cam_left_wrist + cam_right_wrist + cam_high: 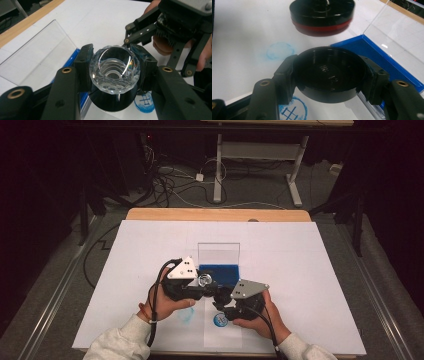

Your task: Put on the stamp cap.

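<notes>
1. The left tool (113,72) is clamped on the crystal-topped stamp (115,68), held above the counter (300,265).
2. The right tool (329,77) is clamped on the black cap (329,73), just beside the stamp.
3. The blue ink pad (220,271) lies just behind both tools.

— What colours does the stamp (115,72) show?
— Its handle is clear, faceted like cut glass; the base (322,12) is glossy black with a red band along its lower edge.
— And the cap (329,75)?
— Glossy black all over, inside too.
— The ink pad (219,271)?
— Deep blue, with a clear, colourless lid (218,253) standing behind it.
— The paper (300,270)?
— White, marked by a blue round print (293,110) with crossed lines inside, and a fainter, smudged pale-blue ring (280,50).
— The grippers?
— Black jaws with brass-coloured rivets.
</notes>
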`<state>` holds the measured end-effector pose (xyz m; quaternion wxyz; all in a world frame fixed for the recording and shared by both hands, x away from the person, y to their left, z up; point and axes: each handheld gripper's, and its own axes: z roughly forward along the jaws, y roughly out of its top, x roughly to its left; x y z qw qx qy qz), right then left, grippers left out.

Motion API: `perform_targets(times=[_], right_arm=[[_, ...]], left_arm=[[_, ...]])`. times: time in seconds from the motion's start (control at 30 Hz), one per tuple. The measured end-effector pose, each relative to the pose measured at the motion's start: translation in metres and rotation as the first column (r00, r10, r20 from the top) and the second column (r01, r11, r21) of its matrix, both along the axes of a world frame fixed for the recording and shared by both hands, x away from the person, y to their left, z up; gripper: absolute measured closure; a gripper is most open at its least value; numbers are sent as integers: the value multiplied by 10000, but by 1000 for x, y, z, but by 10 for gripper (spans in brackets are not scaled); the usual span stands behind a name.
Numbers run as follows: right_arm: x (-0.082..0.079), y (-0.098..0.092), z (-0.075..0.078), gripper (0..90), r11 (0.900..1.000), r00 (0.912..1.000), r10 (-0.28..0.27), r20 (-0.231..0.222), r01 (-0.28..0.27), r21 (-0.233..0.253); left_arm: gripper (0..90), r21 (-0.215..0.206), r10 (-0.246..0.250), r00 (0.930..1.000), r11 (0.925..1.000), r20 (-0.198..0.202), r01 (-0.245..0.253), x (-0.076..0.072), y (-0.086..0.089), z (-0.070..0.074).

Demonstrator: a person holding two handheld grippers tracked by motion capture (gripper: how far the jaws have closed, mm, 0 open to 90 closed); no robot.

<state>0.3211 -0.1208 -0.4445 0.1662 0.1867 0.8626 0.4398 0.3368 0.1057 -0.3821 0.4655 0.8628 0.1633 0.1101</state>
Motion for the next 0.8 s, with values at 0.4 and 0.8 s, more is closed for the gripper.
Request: perform_targets(times=[0.4,0.8], right_arm=[[4,9,3,383,9966,9990,-56,-438,92,816],[6,11,5,383,9916,9986,-398,-355,438,1218]], left_arm=[[547,-83,-205,9994,9998,269,207,2,-15,2],[546,-502,-207,9996,9985,216,218,1,-16,0]])
